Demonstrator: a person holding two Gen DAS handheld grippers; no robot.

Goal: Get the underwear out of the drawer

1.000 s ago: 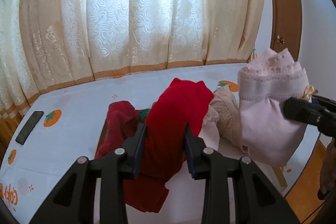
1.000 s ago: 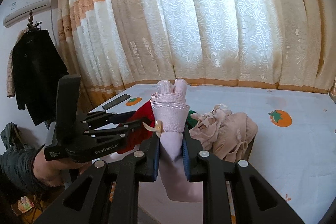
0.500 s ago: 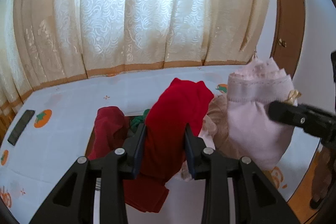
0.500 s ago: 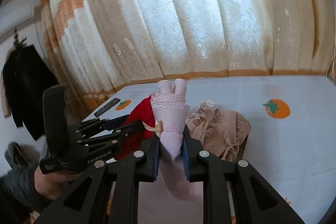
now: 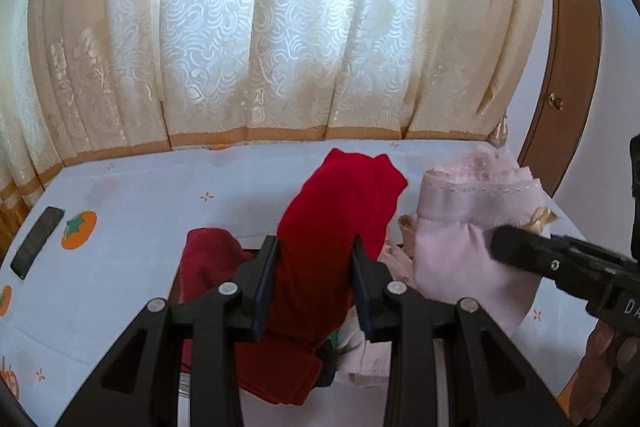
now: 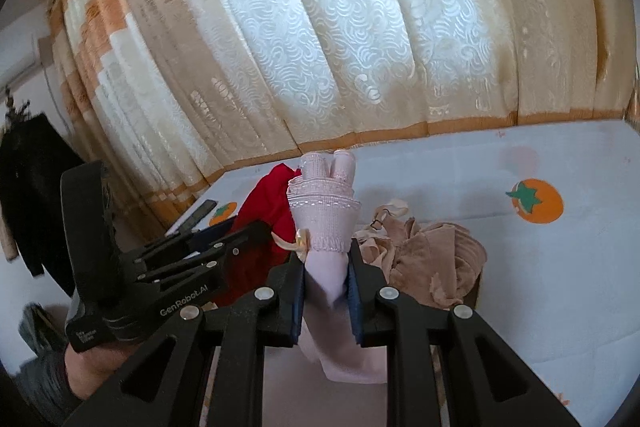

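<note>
The red underwear [image 5: 340,239] is held tight in the left gripper [image 5: 314,283], w/ the jaws closed narrow on the cloth, & it is lifted up above the drawer [image 6: 478,283]. The pink underwear [image 6: 326,227], the one w/ a tiny bow, is pinched the same way in the right gripper [image 6: 326,283], & it hangs up in the air too. So 2 pieces look taken out already. More is left, though: a tan bunch of underwear [image 6: 436,255] is seen in the drawer, just beside the pink one, & a darker red piece [image 5: 208,255] is draped at the drawer's left side. The drawer seems to sit on a bed covered by a pale sheet [image 5: 140,195] w/ orange fruit prints. A dark phone [image 5: 36,243] lies on the sheet, well apart. The 2 held pieces are not yet put down anywhere, so prob. about half the job is done.
</note>
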